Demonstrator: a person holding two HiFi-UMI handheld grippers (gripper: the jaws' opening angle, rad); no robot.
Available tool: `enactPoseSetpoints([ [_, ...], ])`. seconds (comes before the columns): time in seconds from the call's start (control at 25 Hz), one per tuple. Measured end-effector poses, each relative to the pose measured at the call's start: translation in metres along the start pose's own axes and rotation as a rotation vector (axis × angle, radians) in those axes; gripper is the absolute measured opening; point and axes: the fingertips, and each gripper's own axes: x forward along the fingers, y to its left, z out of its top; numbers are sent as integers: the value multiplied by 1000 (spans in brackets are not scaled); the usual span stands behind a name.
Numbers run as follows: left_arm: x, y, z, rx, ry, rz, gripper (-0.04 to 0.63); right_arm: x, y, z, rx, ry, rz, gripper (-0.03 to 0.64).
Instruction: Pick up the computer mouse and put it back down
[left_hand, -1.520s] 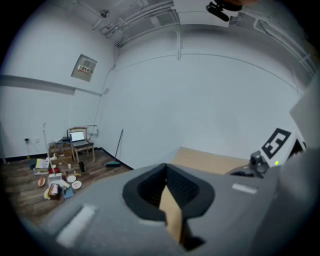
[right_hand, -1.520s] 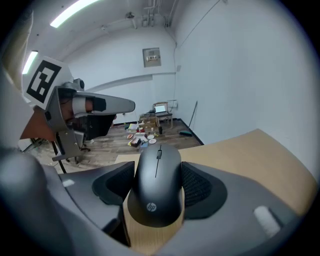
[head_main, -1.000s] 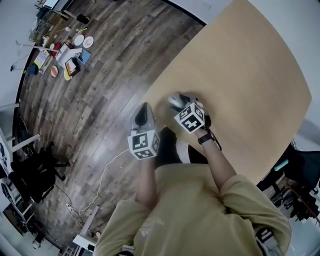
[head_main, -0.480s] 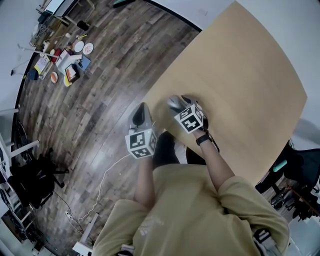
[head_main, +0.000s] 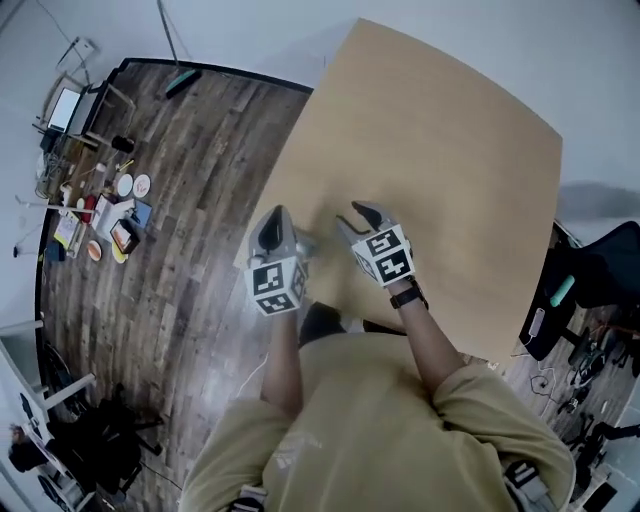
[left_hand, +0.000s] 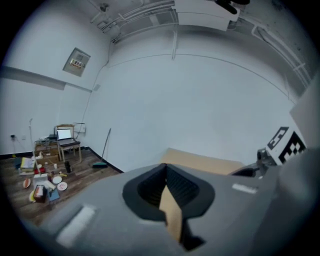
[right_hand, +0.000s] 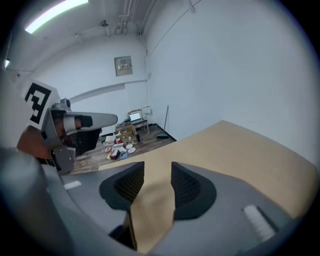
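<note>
A small grey computer mouse (head_main: 303, 245) lies on the tan table (head_main: 430, 150) near its front left edge, partly hidden between my two grippers. My right gripper (head_main: 362, 215) hangs above the table just right of the mouse. Its jaws are closing, and between them (right_hand: 157, 175) I see only bare tabletop. My left gripper (head_main: 272, 222) hovers at the table's edge left of the mouse, fingertips together (left_hand: 166, 172) and holding nothing. The mouse shows in neither gripper view.
Plates, boxes and other clutter (head_main: 110, 215) lie on the wooden floor at the left, with a laptop on a chair (left_hand: 65, 135) by the wall. A black office chair (head_main: 590, 290) stands beyond the table's right edge.
Both grippers have risen and drawn back. The right gripper, which stood at the mouse on the table, has come away from it with narrower jaws. The mouse stays on the table.
</note>
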Motion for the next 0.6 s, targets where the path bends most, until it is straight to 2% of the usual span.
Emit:
enactPoseSetpoints([
  [0.16, 26, -68, 21, 50, -15, -138, -3, -62, -49, 20, 58, -120, -127, 122],
  [0.32, 49, -154, 37, 107, -24, -295, -3, -137, -99, 31, 163, -265, -262, 87],
  [0.6, 62, -304, 74, 205, -89, -568, -3, -269, -166, 28, 219, -466, -566, 35],
])
